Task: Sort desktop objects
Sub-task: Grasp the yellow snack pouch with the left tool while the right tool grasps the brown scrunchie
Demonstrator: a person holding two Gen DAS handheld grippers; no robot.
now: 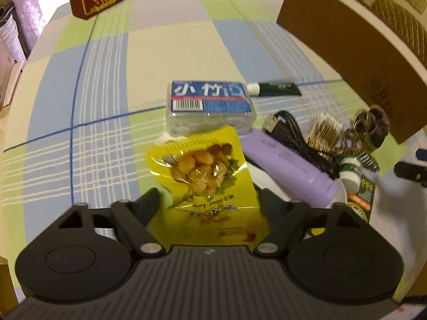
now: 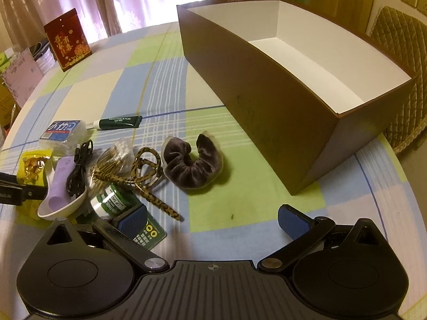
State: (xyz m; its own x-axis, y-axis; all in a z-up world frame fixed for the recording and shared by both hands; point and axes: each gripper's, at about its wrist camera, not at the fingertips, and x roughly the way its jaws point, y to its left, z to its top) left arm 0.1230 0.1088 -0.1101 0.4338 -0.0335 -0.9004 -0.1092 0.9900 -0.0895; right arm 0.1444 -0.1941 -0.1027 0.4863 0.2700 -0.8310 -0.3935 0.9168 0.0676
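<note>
My left gripper point(image 1: 209, 202) is open, its fingers on either side of a yellow snack pouch point(image 1: 210, 184) lying on the checked tablecloth; the pouch also shows in the right wrist view point(image 2: 32, 165). Beyond the pouch lies a blue-labelled tissue pack point(image 1: 210, 106). My right gripper point(image 2: 213, 222) is open and empty, above bare cloth. Its left fingertip point(image 2: 133, 220) is over a green lip-balm card point(image 2: 125, 213). The open brown box point(image 2: 267, 101) with a white inside stands at the back right.
A pile lies between the grippers: purple device point(image 2: 60, 184) in a white dish point(image 2: 69, 208), black USB cable point(image 2: 78, 168), cotton swabs point(image 2: 117, 154), leopard-print hairband point(image 2: 144, 170), grey scrunchie point(image 2: 194, 165), green tube point(image 2: 120, 122). A red box point(image 2: 68, 40) stands far left.
</note>
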